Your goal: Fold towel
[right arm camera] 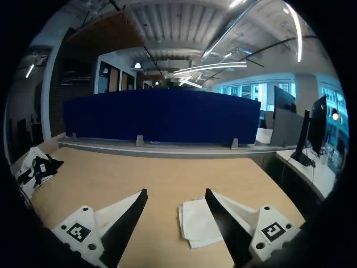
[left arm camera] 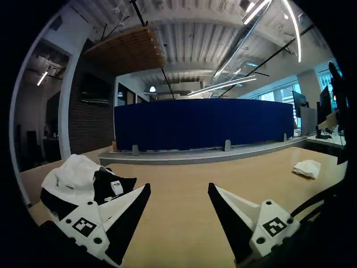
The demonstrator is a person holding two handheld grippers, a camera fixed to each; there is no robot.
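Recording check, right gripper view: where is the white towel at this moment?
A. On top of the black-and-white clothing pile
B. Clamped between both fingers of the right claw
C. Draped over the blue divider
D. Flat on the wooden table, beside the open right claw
D: the white towel lies flat on the table, partly behind one finger of the right claw, which is open and grips nothing.

The pale wooden tabletop (right arm camera: 134,178) lies bare across its middle. Black-and-white heaped cloth (left arm camera: 76,176) crowds its left edge, a blue fabric divider (right arm camera: 160,116) walls the far side, and a folded white towel (right arm camera: 194,221) lies near right.
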